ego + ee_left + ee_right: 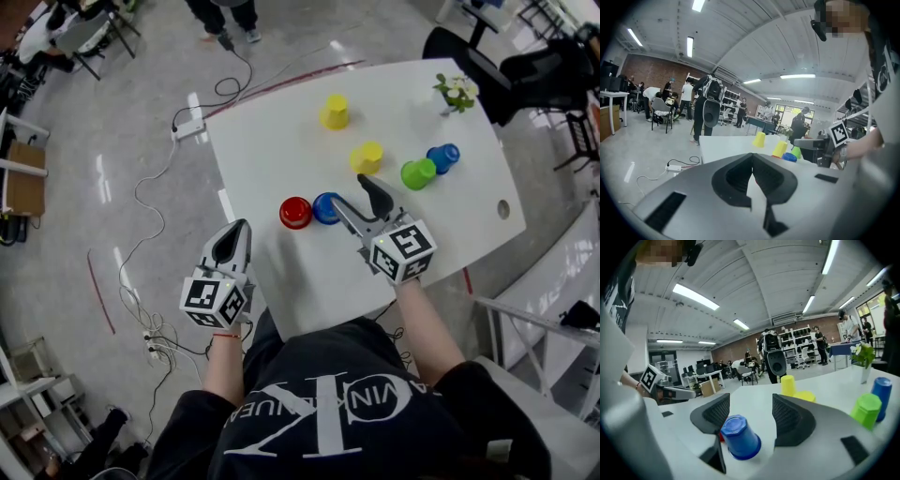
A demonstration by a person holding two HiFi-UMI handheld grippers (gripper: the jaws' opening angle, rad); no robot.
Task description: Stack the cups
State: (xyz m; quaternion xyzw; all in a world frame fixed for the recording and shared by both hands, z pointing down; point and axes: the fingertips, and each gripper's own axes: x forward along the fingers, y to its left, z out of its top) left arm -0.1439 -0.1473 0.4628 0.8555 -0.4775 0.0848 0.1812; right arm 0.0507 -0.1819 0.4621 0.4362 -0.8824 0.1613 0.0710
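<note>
Several cups stand upside down on the white table [281,141]. A blue cup [324,207] [739,437] stands beside a red cup [295,212]. My right gripper [356,199] [751,405] is open just right of and above the blue cup. In the right gripper view this cup shows low between the jaws, close to the left one and apart from the right pad. Farther off are two yellow cups [335,112] [367,157], a green cup [418,173] and a second blue cup [443,157]. My left gripper [238,232] [752,159] is shut and empty at the table's near left edge.
A small vase of flowers [457,93] stands at the table's far right corner. A round hole [503,208] is in the tabletop at the right. Cables and a power strip [187,127] lie on the floor to the left. Black chairs [525,66] stand beyond the table.
</note>
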